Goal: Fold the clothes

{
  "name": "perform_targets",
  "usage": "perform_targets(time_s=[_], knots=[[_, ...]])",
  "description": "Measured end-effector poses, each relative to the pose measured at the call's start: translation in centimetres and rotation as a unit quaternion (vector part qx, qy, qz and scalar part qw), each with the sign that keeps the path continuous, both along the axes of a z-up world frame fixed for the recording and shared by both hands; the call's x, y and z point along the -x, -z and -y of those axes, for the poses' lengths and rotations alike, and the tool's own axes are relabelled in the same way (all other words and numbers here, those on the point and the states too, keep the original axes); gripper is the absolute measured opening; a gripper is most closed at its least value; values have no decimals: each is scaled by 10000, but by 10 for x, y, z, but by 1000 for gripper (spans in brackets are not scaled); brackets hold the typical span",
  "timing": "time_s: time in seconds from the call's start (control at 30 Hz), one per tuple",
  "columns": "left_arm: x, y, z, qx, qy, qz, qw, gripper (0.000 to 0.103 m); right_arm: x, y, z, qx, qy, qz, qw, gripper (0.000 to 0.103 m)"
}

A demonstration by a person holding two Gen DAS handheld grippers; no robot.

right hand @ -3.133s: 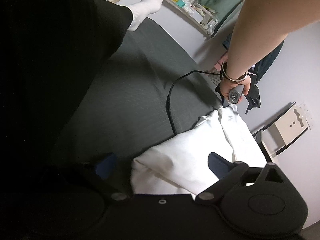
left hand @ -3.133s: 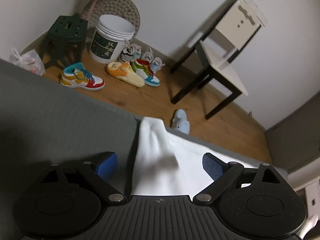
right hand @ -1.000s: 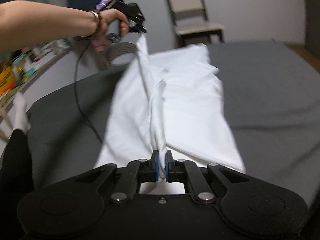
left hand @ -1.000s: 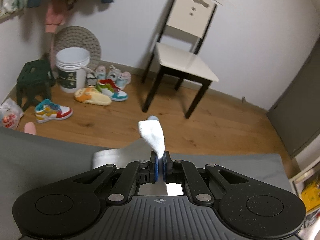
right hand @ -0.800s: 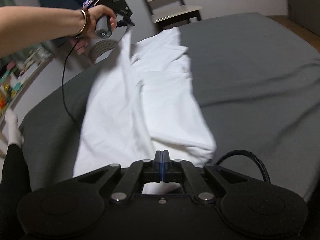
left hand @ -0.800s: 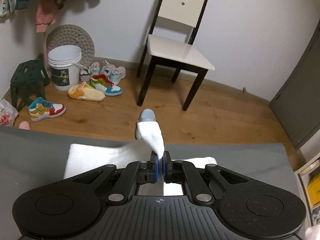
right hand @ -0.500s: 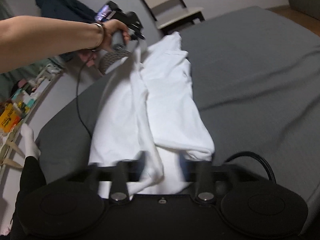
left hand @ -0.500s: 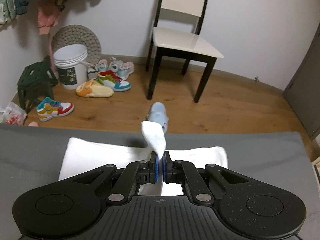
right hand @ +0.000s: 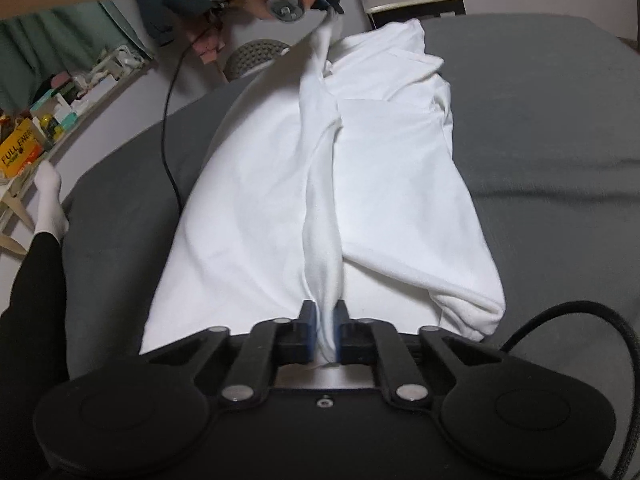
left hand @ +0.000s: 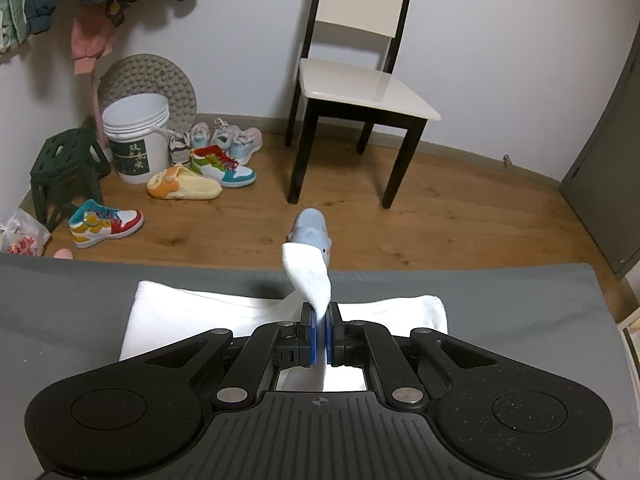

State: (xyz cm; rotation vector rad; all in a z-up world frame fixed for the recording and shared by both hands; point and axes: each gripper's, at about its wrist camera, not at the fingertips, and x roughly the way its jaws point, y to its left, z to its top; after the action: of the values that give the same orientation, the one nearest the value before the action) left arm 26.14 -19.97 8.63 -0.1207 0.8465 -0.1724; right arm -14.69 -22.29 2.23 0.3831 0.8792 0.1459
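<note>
A white garment (right hand: 384,184) lies lengthwise on the grey bed (right hand: 552,112), with one edge pulled up into a taut ridge between the two grippers. My right gripper (right hand: 325,334) is shut on the near end of that ridge. My left gripper (right hand: 326,4), held by a hand at the far end, pinches the other end above the bed. In the left wrist view, the left gripper (left hand: 319,332) is shut on a corner of the white garment (left hand: 310,280), which sticks up past the blue pads; the cloth spreads flat to both sides.
Beyond the bed's edge (left hand: 480,276) lies a wooden floor with a white chair (left hand: 360,92), a blue slipper (left hand: 310,232), several shoes (left hand: 104,226), a white bucket (left hand: 136,140) and a green stool (left hand: 66,172). A black cable (right hand: 168,128) crosses the bed. A person's leg (right hand: 36,288) rests at left.
Both grippers closed on the garment and lifted its edge. Over the last second the cloth was swung across the bed and now stretches straight between them.
</note>
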Motion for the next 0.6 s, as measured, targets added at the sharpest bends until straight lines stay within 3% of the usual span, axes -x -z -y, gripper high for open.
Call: perform_targets(time_s=[0.2, 0.4, 0.6], knots=[[5, -9, 6, 99, 149, 88, 9998, 4, 26, -26, 27, -242, 319, 514, 9979, 6], [1, -18, 35, 110, 285, 172, 9994, 4, 40, -24, 51, -205, 879, 221, 9957, 6], [-3, 0, 80, -112, 411, 202, 9989, 4, 42, -23, 57, -26, 1112, 166, 9937, 6]])
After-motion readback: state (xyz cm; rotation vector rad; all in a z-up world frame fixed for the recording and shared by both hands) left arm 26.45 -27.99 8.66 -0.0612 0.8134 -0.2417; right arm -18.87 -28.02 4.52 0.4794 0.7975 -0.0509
